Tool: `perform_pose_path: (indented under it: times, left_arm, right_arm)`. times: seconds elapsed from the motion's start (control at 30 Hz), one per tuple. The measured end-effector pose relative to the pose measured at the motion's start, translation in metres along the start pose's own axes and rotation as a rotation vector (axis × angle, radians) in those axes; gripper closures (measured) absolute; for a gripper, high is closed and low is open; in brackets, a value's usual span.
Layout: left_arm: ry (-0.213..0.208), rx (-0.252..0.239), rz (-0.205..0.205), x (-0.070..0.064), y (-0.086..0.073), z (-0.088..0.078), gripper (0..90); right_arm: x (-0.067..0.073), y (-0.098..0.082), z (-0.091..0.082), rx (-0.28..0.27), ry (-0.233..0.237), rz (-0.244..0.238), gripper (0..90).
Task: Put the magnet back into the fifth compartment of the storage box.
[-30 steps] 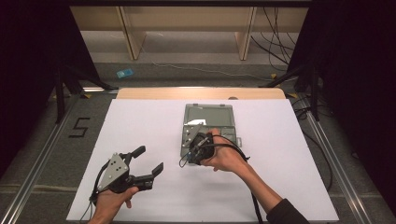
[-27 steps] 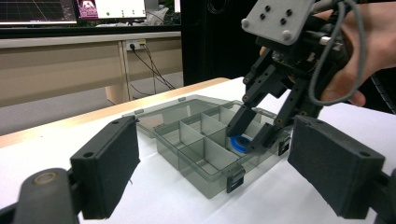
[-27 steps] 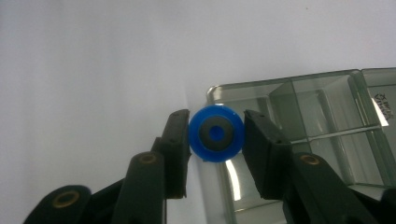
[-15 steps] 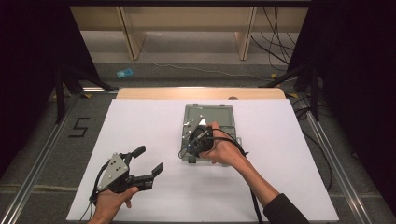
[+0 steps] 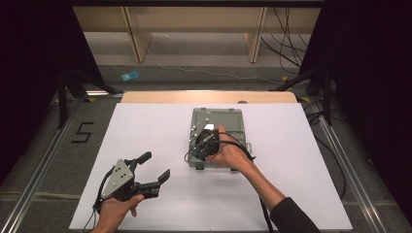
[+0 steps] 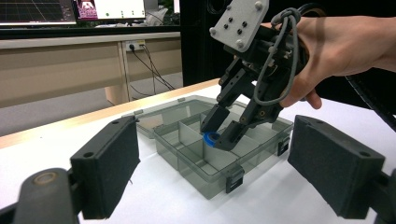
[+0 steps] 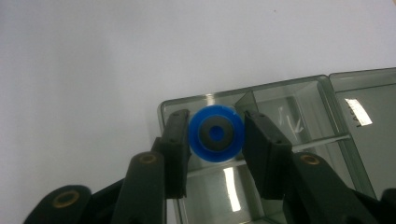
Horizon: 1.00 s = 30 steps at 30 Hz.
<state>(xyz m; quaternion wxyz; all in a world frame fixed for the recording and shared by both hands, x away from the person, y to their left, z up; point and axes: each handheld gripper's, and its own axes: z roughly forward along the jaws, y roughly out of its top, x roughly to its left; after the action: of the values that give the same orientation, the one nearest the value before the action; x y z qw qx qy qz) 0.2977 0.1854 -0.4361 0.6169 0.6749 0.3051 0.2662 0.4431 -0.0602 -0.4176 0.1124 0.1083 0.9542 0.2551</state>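
Note:
A grey see-through compartment box [image 5: 232,120] lies mid-table with its lid open flat on the far side. My right gripper [image 5: 196,148] tilts down over the box's near left corner, shut on a small blue ring [image 7: 215,133] with a dark centre. In the left gripper view the blue ring [image 6: 210,138] sits between the right gripper's fingertips [image 6: 232,136], low inside a compartment of the box [image 6: 205,173]. My left gripper [image 5: 156,166] is held at the near left of the table, open and holding nothing, pointing toward the box.
White tabletop [image 5: 145,126] surrounds the box, with a wooden strip [image 5: 209,97] along its far edge. The right gripper's cable [image 5: 252,158] trails back along the person's forearm. The compartments [image 7: 303,112] seen past the ring hold nothing.
The right gripper has shifted slightly away from the person and lower over the box, still holding the ring. The left gripper has stayed put.

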Motion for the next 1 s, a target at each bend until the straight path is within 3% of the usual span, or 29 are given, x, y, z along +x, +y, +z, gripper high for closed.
perform_pose_path:
  times: [0.5,0.53,0.6,1.0]
  left_arm:
    - [-0.003,0.001,0.000,0.000,0.000,0.001,15.6]
    - [-0.012,-0.014,0.015,0.002,0.000,0.002,15.6]
    - [-0.001,-0.001,-0.001,0.001,0.000,0.000,15.6]
    - [-0.006,-0.001,0.004,0.000,0.000,0.000,15.6]
  right_arm:
    - [-0.005,0.004,0.010,0.004,-0.003,0.007,62.4]
    - [-0.005,0.004,0.011,0.007,-0.002,0.006,62.5]
    - [-0.006,0.003,0.012,0.011,0.001,0.010,62.4]
    - [-0.007,0.002,0.020,0.032,0.011,0.016,62.1]
